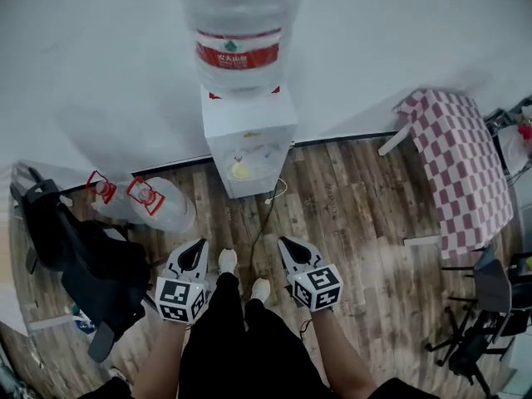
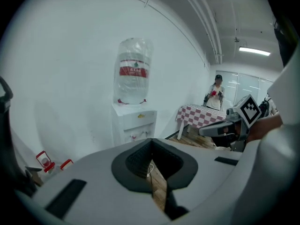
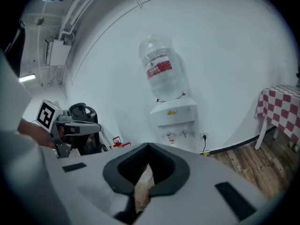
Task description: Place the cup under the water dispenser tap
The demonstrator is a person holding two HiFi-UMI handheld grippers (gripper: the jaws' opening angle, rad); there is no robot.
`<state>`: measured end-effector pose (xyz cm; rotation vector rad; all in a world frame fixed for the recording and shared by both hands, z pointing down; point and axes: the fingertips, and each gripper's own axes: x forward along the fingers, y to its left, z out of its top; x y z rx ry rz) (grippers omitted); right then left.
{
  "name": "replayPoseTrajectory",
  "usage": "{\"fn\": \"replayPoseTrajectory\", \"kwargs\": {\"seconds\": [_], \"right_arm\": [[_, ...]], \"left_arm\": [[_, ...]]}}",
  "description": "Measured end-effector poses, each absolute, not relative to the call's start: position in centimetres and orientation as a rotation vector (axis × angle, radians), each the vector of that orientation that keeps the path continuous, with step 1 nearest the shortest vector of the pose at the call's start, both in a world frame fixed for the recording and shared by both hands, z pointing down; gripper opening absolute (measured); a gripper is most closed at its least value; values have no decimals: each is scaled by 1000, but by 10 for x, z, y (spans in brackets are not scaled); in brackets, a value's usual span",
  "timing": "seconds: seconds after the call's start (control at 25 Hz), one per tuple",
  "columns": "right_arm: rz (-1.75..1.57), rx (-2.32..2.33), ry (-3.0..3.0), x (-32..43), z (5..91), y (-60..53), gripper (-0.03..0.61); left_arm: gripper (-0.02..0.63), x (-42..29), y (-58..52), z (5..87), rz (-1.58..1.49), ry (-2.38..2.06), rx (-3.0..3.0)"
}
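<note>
The white water dispenser [image 1: 248,123] stands against the wall with a big bottle [image 1: 239,32] on top. It also shows in the left gripper view [image 2: 136,123] and the right gripper view [image 3: 174,116]. A small yellowish cup-like thing [image 1: 242,170] sits in its recess under the taps. My left gripper [image 1: 199,246] and right gripper [image 1: 284,243] hang side by side over the wooden floor, well short of the dispenser. Both point toward it. Each one's jaws are shut with nothing between them, as seen on the left gripper [image 2: 151,142] and the right gripper [image 3: 148,146].
Spare water bottles [image 1: 158,202] lie on the floor to the left of the dispenser, with a black chair [image 1: 75,256] nearer me. A table with a red checked cloth [image 1: 461,165] stands at the right. A cord [image 1: 268,214] trails on the floor. A person [image 2: 215,93] stands far off.
</note>
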<state>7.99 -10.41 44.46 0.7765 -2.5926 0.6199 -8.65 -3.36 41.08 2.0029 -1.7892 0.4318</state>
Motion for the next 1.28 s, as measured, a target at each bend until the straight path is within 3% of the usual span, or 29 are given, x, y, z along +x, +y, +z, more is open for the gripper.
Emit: {"fn": "replayPoseTrajectory", "kwargs": {"seconds": [0.64, 1.28], "right_arm": [[534, 1043, -2679, 128, 347, -64, 21], [496, 1284, -2665, 89, 304, -2, 20]], "left_arm": [[14, -84, -41, 335, 365, -1720, 2246], [14, -138, 4, 313, 287, -1624, 2361]]}}
